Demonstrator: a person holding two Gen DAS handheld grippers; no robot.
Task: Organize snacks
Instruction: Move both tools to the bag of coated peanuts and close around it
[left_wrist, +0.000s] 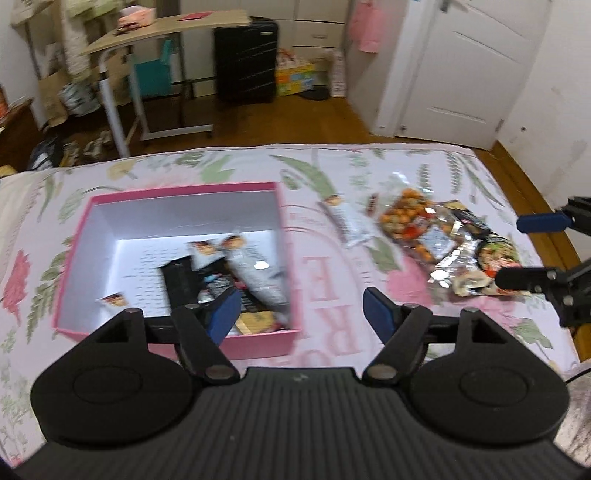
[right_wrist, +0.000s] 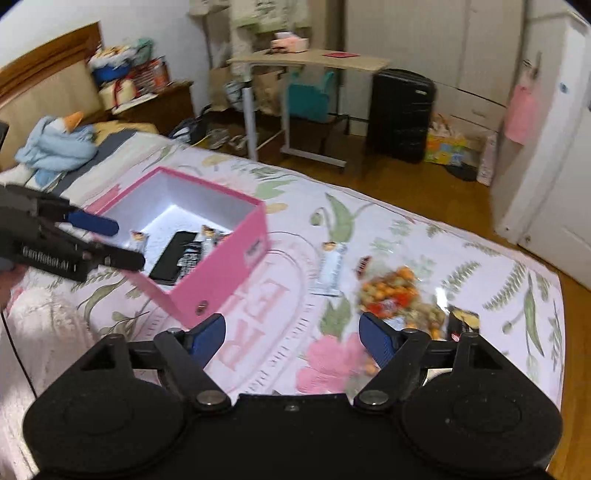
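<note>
The bed (left_wrist: 332, 354) fills the space below both tools, its pale floral cover printed with large pink letters that lie directly under the gap of the left tool (left_wrist: 299, 314) and run on beneath the right tool (right_wrist: 291, 338).

The pink box (left_wrist: 286, 343) comes next in size — open-topped, white inside, standing on the cover ahead and to the left of the left tool, with that tool's left finger over its near right corner. From the right tool it sits ahead and to the left, past the printed letters.

Inside the box lie several snack packets (left_wrist: 255, 280), among them a flat black packet (left_wrist: 179, 284) and long silvery ones, heaped toward the corner nearest the left tool.

Ahead and to the right of the left tool, well apart from the box, a loose pile of snacks (left_wrist: 443, 243) rests on the cover — a clear bag of orange and green pieces with darker foil packets beside it. The same pile lies just ahead of the right tool's right finger.

Between box and pile lies a single long white packet (left_wrist: 347, 221), ahead of the left tool's gap.

Both tools stand wide with nothing between the blue pads; each has just been spreading apart. The right tool shows at the right edge of the left view, by the pile.
</note>
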